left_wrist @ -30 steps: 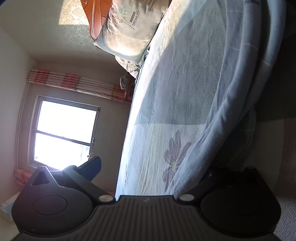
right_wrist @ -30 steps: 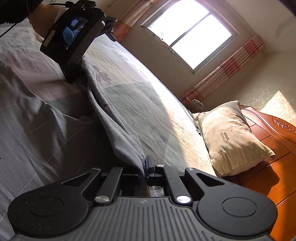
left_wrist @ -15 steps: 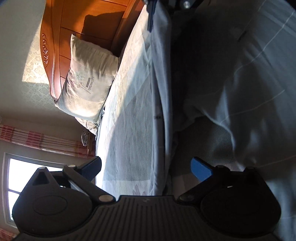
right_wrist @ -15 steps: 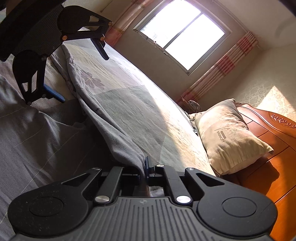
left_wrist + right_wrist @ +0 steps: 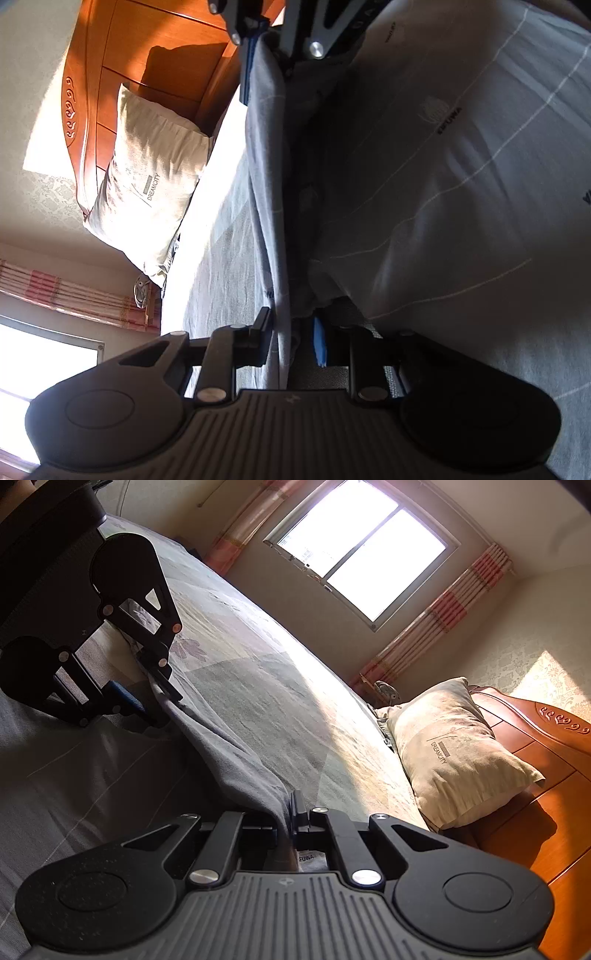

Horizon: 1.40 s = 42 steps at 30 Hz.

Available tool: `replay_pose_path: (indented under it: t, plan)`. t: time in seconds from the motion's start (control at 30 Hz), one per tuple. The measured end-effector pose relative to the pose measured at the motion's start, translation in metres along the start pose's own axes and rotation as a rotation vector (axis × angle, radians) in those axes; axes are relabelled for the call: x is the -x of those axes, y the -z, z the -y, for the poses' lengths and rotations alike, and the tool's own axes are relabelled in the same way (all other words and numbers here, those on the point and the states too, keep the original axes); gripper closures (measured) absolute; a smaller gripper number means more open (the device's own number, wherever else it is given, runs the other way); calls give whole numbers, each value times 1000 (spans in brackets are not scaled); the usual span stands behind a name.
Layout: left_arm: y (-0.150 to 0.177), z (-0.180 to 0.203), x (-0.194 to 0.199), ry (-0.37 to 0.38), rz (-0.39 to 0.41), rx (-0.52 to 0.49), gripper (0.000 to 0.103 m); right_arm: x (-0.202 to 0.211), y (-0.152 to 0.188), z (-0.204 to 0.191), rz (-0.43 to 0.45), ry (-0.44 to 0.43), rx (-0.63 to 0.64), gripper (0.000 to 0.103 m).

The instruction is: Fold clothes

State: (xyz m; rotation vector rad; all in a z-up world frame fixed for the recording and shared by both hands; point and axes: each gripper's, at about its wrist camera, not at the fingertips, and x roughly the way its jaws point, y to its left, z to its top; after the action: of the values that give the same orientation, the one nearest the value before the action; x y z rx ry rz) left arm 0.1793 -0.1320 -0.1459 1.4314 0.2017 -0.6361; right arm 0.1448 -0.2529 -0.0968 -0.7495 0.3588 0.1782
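Grey cloth (image 5: 236, 760) runs in a raised ridge between the two grippers, above the bed (image 5: 266, 701). The right gripper (image 5: 290, 821) is clamped shut on one end of that ridge, the fabric pinched between its fingers. Ahead of it and to its left, the left gripper (image 5: 291, 338) has its jaws closing around the other end; the cloth sits between its fingers, but whether the pads press it yet I cannot tell. A pillow (image 5: 454, 753) lies ahead-right of the right gripper, against the headboard (image 5: 554, 760).
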Motion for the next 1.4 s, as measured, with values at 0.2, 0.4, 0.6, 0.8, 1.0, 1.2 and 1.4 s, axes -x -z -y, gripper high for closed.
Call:
replay_pose_path:
  t: [0.2, 0.4, 0.6, 0.8, 1.0, 1.2, 1.4]
  plan:
    - [-5, 3, 7, -6, 39, -18, 81, 2, 0, -2, -1, 6, -1, 96]
    - [-11, 8, 15, 10, 89, -65, 80, 2, 0, -2, -1, 7, -2, 96]
    - [-8, -6, 0, 31, 35, 15, 74, 3, 0, -2, 2, 6, -1, 96]
    - [13, -39, -15, 54, -45, 178, 74, 4, 1, 0, 4, 4, -3, 96]
    - [31, -55, -32, 24, -106, 255, 74, 4, 1, 0, 6, 1, -1, 96]
    - [29, -64, -37, 6, -94, 240, 75, 4, 3, -1, 2, 1, 2, 96]
    - [36, -57, -42, -37, -126, 154, 74, 3, 2, -1, 1, -1, 4, 96]
